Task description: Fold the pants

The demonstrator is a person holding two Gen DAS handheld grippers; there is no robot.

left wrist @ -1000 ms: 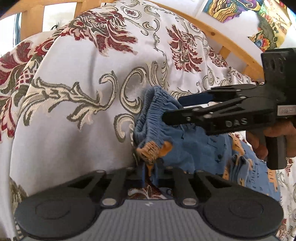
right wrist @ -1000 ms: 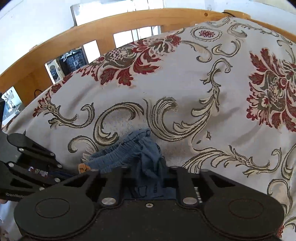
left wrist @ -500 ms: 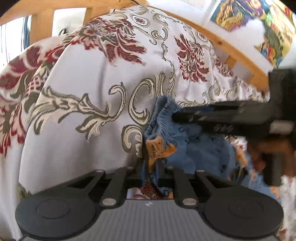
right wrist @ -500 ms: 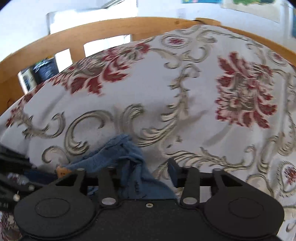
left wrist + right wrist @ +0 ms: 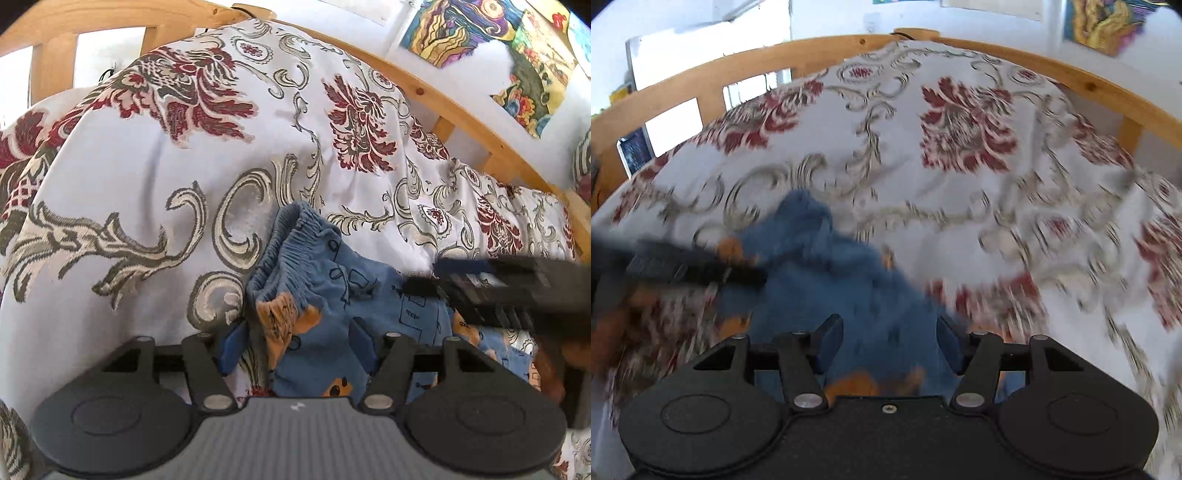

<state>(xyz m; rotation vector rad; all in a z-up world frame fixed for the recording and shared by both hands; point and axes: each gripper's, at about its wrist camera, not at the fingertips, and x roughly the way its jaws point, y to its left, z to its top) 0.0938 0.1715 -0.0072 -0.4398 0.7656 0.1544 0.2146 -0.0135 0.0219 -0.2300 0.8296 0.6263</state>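
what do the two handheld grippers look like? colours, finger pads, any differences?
Left gripper: black linkage arms with silver pivot pins, blue finger pads, ribbed grey body. Right gripper: the same black linkage, silver pins and blue pads, but a smooth black body with one centre screw.

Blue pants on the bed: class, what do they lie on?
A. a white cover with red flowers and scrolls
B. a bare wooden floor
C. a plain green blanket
A: the blue pants rest on the white floral cover, inside a wooden bed rail.

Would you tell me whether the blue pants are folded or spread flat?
Folded: the pants lie doubled on the bedspread, waistband bunched, orange cuff atop it.
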